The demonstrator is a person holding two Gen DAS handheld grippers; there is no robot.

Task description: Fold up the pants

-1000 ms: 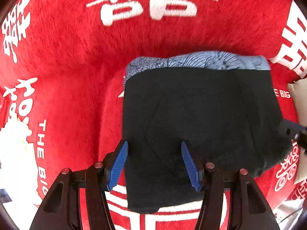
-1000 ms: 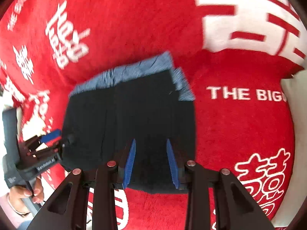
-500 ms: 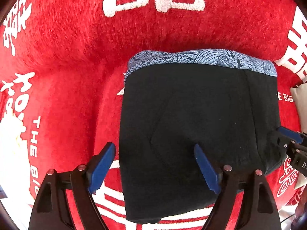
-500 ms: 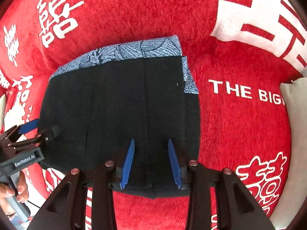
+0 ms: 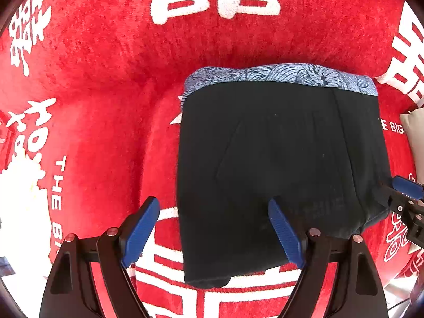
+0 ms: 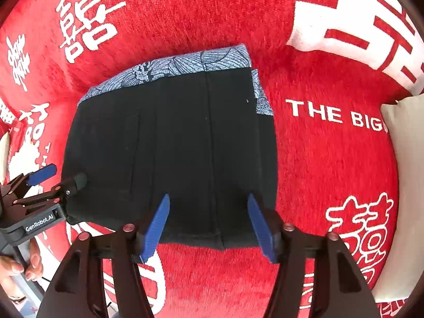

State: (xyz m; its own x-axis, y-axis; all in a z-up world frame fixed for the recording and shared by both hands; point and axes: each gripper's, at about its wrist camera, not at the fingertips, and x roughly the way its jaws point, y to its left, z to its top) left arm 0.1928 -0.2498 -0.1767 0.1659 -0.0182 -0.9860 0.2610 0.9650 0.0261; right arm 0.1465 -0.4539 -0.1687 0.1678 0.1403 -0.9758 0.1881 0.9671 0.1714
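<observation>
Blue-padded left tool (image 5: 212,204) at 9 o'clock of the bundle: spread wide, gripping nothing, one pad over the red cloth (image 5: 106,92), the other over black fabric. Narrower a second ago, widened half a second ago, kept wide since.

Centre: pants (image 5: 278,159) lying flat on the cloth as a compact black rectangle, layers stacked, patterned blue band (image 5: 278,75) peeking out along the 12 o'clock edge, near hem at 6 o'clock a little uneven. Barely shifted over the last second; no edge lifted, no corner pinched.

Towards 3 o'clock: right tool (image 6: 208,197), likewise released, pads set apart above the near hem, clamping nothing. Pads closer together a second ago and half a second ago; parted only now. Farther out at 3 o'clock, a pale cushion (image 6: 405,185) at the rim of the right view, well apart from the pants.

Meaning for the task, as a judgement: last fold probably laid and let go on both sides, bundle holding its shape unaided. Probably little left beyond squaring the 6 o'clock hem or backing away. Worth watching: dragging a pad across the top layer on the way out and reopening the fold.
</observation>
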